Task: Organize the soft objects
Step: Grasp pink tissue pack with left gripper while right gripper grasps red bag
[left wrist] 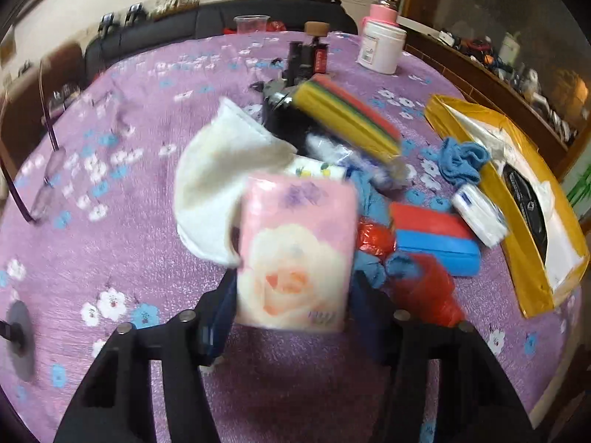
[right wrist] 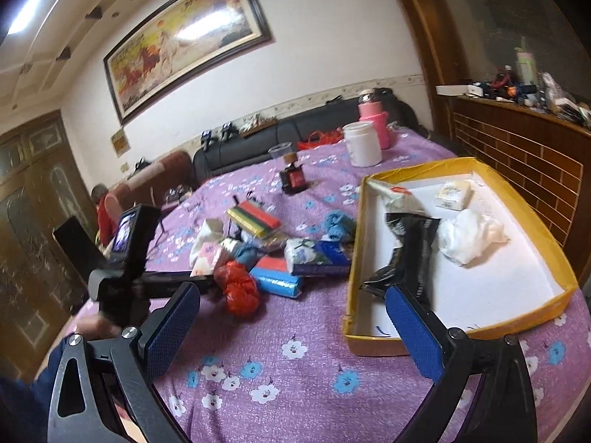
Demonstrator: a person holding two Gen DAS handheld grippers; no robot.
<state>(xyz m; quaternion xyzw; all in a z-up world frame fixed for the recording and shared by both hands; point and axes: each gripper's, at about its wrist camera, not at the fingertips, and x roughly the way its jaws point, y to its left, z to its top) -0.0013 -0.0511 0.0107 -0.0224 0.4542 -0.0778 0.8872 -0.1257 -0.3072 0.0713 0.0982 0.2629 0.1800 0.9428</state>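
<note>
My left gripper (left wrist: 291, 288) is shut on a pink tissue pack (left wrist: 295, 254) with a rose print and holds it above the purple flowered tablecloth. It also shows in the right wrist view (right wrist: 207, 258). Behind it lie a white cloth (left wrist: 221, 170), a striped sponge pack (left wrist: 351, 114), a red and blue sponge (left wrist: 436, 240), a red plastic bag (right wrist: 240, 288) and a blue cloth (left wrist: 461, 158). My right gripper (right wrist: 291, 295) is open and empty beside the yellow box (right wrist: 569, 280), which holds a black bag (right wrist: 410, 254), white crumpled tissue (right wrist: 469, 236) and a small tissue pack (right wrist: 454, 193).
A white jar (right wrist: 364, 144), a pink bottle (right wrist: 373, 118), a clear cup (right wrist: 280, 150) and a small dark bottle (right wrist: 293, 179) stand at the table's far side. A dark sofa runs behind the table. A wooden cabinet stands to the right.
</note>
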